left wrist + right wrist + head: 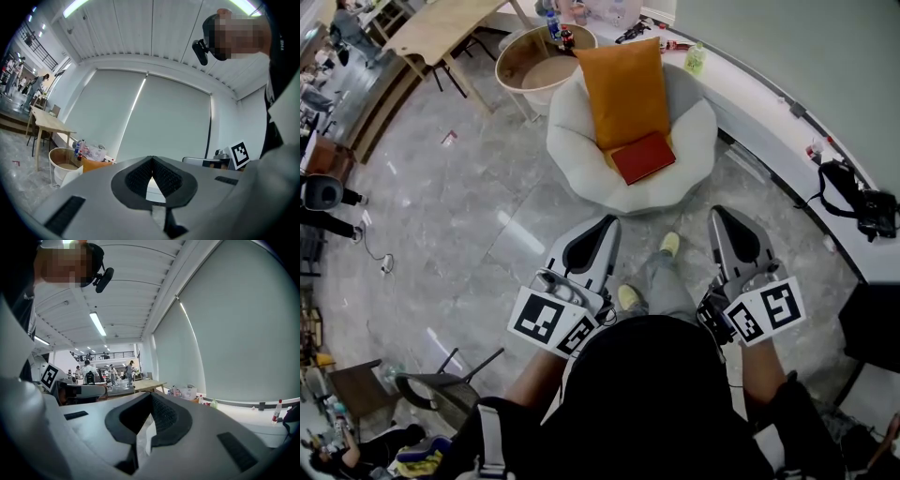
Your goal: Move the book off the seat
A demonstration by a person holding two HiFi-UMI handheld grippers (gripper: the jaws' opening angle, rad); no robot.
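Note:
A red book [643, 157] lies on the seat of a round white armchair [581, 150], against the foot of an upright orange cushion [622, 90]. Both grippers hang well short of the chair, close to the person's body, and point towards it. My left gripper [607, 223] is shut with nothing between its jaws; in the left gripper view its tips [151, 160] meet. My right gripper [719, 214] is also shut and empty, and its tips [151, 394] touch in the right gripper view. The book is hidden in both gripper views.
A round wood-rimmed tub [546, 58] with bottles stands behind the chair, beside a wooden table [441, 28]. A curved white counter [769, 108] runs along the right, with a black bag [861, 208] on it. The person's yellow shoes [669, 246] are in front of the chair. A black chair [441, 389] is at the lower left.

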